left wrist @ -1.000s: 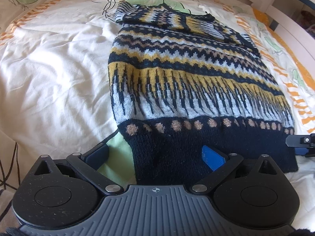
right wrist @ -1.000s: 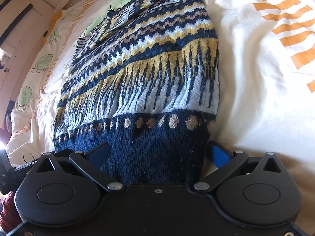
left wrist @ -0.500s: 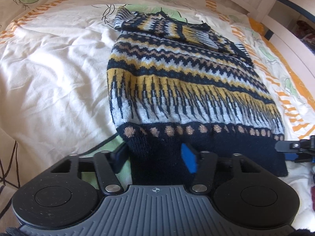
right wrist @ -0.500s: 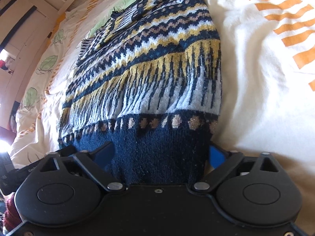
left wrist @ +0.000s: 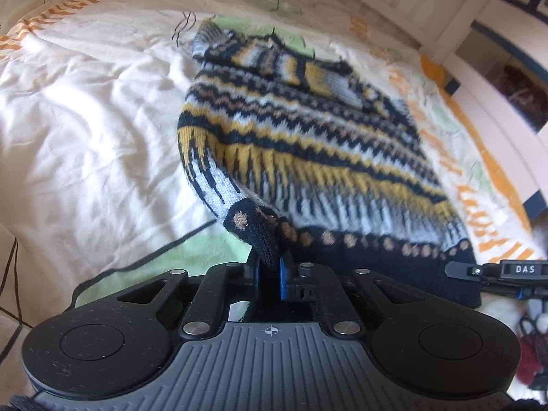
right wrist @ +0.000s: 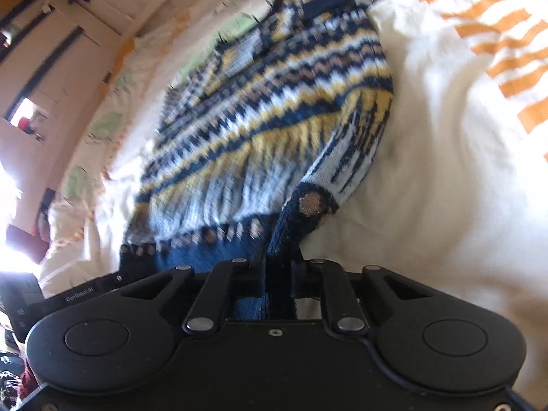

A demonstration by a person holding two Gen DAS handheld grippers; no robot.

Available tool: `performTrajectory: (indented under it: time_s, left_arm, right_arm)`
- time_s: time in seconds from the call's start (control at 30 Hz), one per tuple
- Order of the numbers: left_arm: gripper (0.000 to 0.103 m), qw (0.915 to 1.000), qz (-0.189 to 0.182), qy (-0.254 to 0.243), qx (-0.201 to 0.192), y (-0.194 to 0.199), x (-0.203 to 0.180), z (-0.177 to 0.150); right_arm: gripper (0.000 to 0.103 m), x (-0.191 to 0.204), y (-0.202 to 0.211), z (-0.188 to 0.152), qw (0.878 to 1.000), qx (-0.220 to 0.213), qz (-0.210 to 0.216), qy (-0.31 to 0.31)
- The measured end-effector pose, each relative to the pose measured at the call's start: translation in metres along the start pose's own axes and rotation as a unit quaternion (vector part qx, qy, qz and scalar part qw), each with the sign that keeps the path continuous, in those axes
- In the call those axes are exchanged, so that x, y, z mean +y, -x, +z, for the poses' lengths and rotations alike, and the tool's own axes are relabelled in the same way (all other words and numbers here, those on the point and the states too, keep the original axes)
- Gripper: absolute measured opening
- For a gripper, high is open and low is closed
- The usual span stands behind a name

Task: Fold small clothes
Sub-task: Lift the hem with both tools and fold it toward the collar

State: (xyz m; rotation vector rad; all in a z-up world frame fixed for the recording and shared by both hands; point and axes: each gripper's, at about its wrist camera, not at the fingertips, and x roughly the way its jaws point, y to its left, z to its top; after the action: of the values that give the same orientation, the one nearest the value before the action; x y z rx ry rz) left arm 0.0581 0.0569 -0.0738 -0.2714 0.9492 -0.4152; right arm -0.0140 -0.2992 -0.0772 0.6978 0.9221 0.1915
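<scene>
Patterned knitted sweater (left wrist: pixel 308 130) lay on a white bedspread (left wrist: pixel 85 130) printed with orange stripes and green leaves, its dark navy hem nearest both cameras. The far collar end was blurred in both views, and the right wrist view was smeared across most of the knit. The part of the hem inside each grip was hidden behind the linkage arms and the gripper bodies.

Left gripper (left wrist: pixel 270 274): its jaws were drawn in narrow, with the blue pads pressed against a bunched fold of the hem at the sweater's left corner. Right gripper (right wrist: pixel 279 267): its jaws were closing, and a pinched ridge of navy hem at the right corner stood between them, the pads themselves hard to make out. The tip of the right gripper also showed at the right edge of the left wrist view, cut off by the frame.

A second earlier both pairs of jaws had stood wide apart astride a flat hem; the corners had since gathered into raised peaks, and the fabric beside each grip had lifted off the bedspread.
</scene>
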Motion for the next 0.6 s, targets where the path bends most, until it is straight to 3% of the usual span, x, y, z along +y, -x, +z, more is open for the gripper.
performTrajectory:
  time_s: [0.3, 0.6]
  left_arm:
    - [0.009, 0.9976, -0.031, 0.009, -0.061, 0.023, -0.011, 0.038]
    - [0.009, 0.9922, -0.052, 0.007, -0.113, 0.019, -0.02, 0.105]
  right_arm:
    - [0.021, 0.004, 0.022, 0.03, 0.995, -0.082, 0.062, -0.01]
    - [0.021, 0.02, 0.018, 0.1, 0.987, -0.133, 0.084, 0.025]
